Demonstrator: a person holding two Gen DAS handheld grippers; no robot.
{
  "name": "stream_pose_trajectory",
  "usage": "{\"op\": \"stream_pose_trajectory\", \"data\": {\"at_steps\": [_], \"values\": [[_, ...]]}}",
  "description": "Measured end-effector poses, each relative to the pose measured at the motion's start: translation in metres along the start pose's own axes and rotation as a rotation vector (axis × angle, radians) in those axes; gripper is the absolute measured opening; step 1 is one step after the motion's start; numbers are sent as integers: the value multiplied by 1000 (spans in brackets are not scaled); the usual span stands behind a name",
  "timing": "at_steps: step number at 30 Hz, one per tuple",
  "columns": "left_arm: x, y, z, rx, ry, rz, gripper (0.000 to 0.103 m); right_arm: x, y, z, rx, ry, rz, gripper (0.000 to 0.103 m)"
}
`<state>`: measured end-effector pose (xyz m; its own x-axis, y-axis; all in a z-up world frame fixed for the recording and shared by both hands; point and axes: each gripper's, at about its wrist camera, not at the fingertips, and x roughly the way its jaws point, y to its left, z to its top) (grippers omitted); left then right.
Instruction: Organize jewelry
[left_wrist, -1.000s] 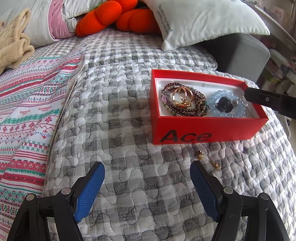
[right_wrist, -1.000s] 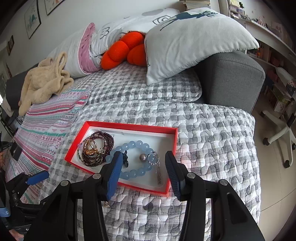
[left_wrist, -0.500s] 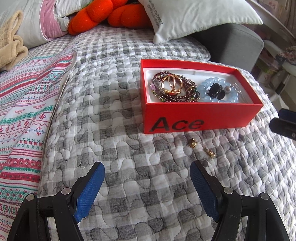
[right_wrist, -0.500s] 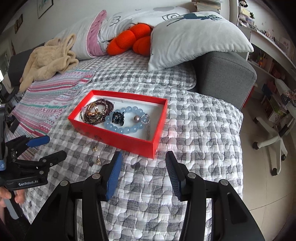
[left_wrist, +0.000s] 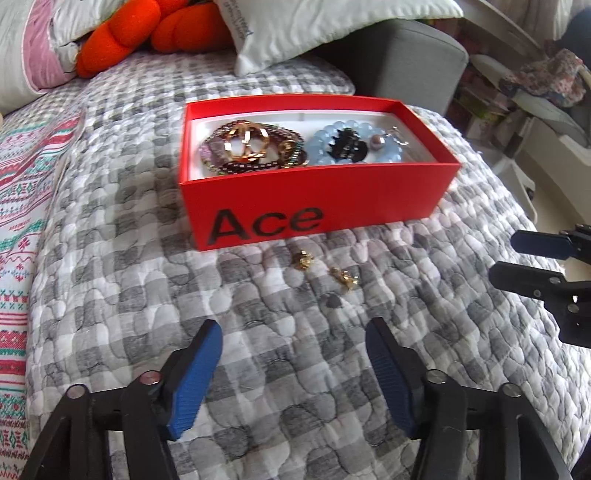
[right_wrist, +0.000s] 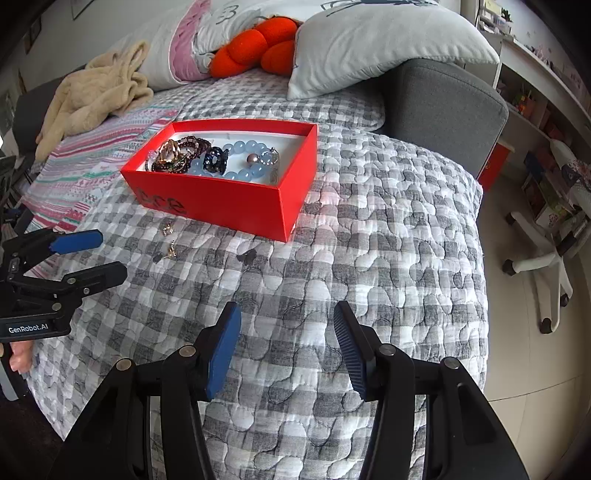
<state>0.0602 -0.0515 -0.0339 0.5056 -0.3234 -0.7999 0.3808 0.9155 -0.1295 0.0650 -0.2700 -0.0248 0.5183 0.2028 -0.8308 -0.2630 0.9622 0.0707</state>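
A red box marked "Ace" (left_wrist: 314, 206) (right_wrist: 221, 199) sits on the grey checked quilt. It holds dark bead bracelets with gold rings (left_wrist: 251, 147), a blue bead bracelet (left_wrist: 354, 146) (right_wrist: 243, 162) and a black hair clip (left_wrist: 347, 146). Two small gold earrings (left_wrist: 303, 259) (left_wrist: 345, 278) lie on the quilt just in front of the box, also in the right wrist view (right_wrist: 168, 229). My left gripper (left_wrist: 295, 373) (right_wrist: 96, 254) is open and empty, short of the earrings. My right gripper (right_wrist: 286, 350) (left_wrist: 517, 258) is open and empty, off to the box's right.
Pillows (right_wrist: 376, 44), an orange plush (right_wrist: 255, 48) and a beige blanket (right_wrist: 92, 99) lie at the back of the bed. A striped blanket (left_wrist: 18, 192) lies left. A grey sofa arm (right_wrist: 443, 107) and a chair base (right_wrist: 543, 266) stand right, past the bed's edge.
My right gripper has pulled back out of the box and away to its right. My left gripper has moved closer to the earrings and the box front.
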Motion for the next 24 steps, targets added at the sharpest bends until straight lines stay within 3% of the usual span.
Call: {"op": "stream_pose_trajectory", "data": {"at_steps": [5, 8, 24], "values": [[9, -12, 1, 24, 22, -113, 18, 4, -8, -2, 27, 5, -1, 55], [18, -17, 2, 21, 35, -143, 17, 8, -9, -2, 25, 17, 2, 55], [41, -35, 18, 19, 3, 5, 13, 7, -17, 3, 52, 7, 2, 55]]}}
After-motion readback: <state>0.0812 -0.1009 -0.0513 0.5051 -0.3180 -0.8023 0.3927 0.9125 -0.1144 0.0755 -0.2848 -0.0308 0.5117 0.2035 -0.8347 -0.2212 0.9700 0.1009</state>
